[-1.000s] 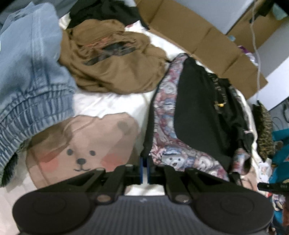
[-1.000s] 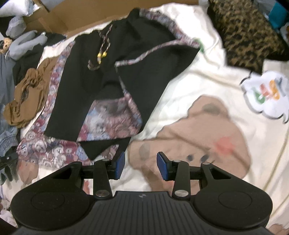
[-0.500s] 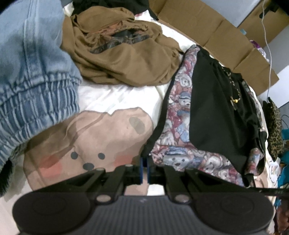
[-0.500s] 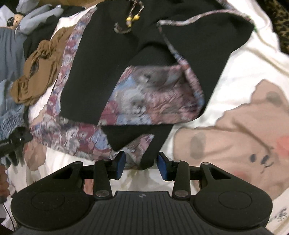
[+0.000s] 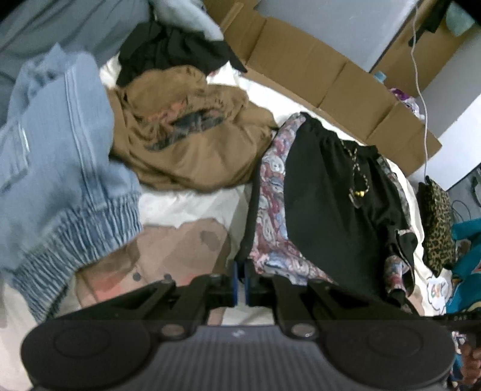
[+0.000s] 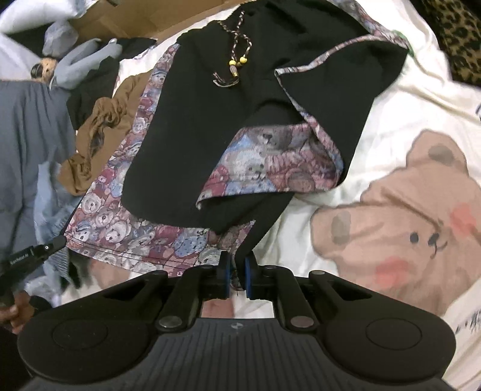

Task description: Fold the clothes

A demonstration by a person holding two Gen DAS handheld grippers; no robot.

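Right wrist view: the black garment with bear-print lining [image 6: 210, 126] lies spread on the white bedsheet [image 6: 405, 99], one flap turned back so the patterned lining faces up, and a beaded drawstring [image 6: 236, 61] rests on its upper part. The right gripper [image 6: 237, 281] has its blue-padded jaws drawn almost together on a dark hem corner at the garment's near edge, with fabric visible between the pads. A printed bear face [image 6: 405, 216] on the sheet lies just beside the garment to the right. A brown garment [image 6: 99, 135] is bunched against the garment's left edge, with a grey stuffed toy [image 6: 75, 63] and flattened cardboard [image 6: 144, 18] beyond it. A leopard-print item [image 6: 454, 36] sits at the upper right corner. Left wrist view: the left gripper [image 5: 240, 284] has its jaws nearly closed, pinching the black edge at the same garment's [image 5: 330, 204] near left corner. The brown garment [image 5: 192, 135] lies just beside the garment's far left edge, a light blue denim garment with an elastic cuff [image 5: 60, 168] lies to the left, and a black cloth heap [image 5: 174, 48] sits behind the brown one. Flattened cardboard [image 5: 330, 78] borders the far side of the bed, and a white cable [image 5: 421, 75] hangs at the right.
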